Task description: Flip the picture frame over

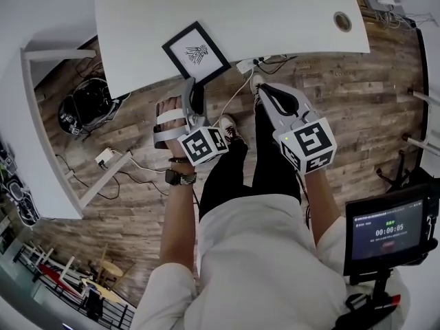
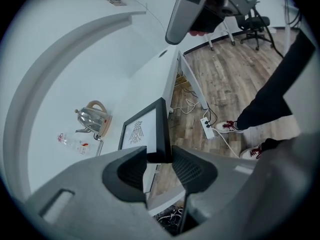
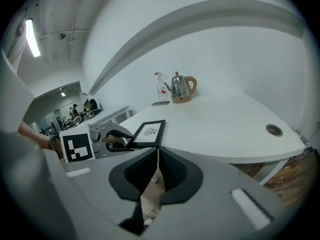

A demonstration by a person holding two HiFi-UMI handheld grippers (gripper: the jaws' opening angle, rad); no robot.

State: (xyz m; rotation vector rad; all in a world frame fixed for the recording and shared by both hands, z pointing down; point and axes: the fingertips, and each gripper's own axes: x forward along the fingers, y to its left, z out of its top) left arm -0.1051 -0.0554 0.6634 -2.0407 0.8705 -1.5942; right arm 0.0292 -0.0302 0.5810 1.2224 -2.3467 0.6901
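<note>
The black picture frame (image 1: 196, 52) lies face up near the front edge of the white table (image 1: 289, 12), its line drawing showing. My left gripper (image 1: 191, 91) reaches its near corner. In the left gripper view that corner of the frame (image 2: 142, 131) sits between the jaws, which stand apart, so the left gripper (image 2: 160, 161) is open. The right gripper view shows the left gripper (image 3: 117, 140) with one jaw above and one below the frame (image 3: 150, 131). My right gripper (image 1: 263, 91) hangs shut and empty before the table edge, right of the frame; its jaws (image 3: 157, 166) meet.
A steel kettle (image 3: 181, 88), a plastic bottle (image 3: 159, 86) and a phone (image 3: 161, 103) stand at the table's far side. A cable grommet (image 1: 342, 21) is at the right. A power strip (image 1: 245, 65) and cables lie on the wood floor below. The person's legs stand close by.
</note>
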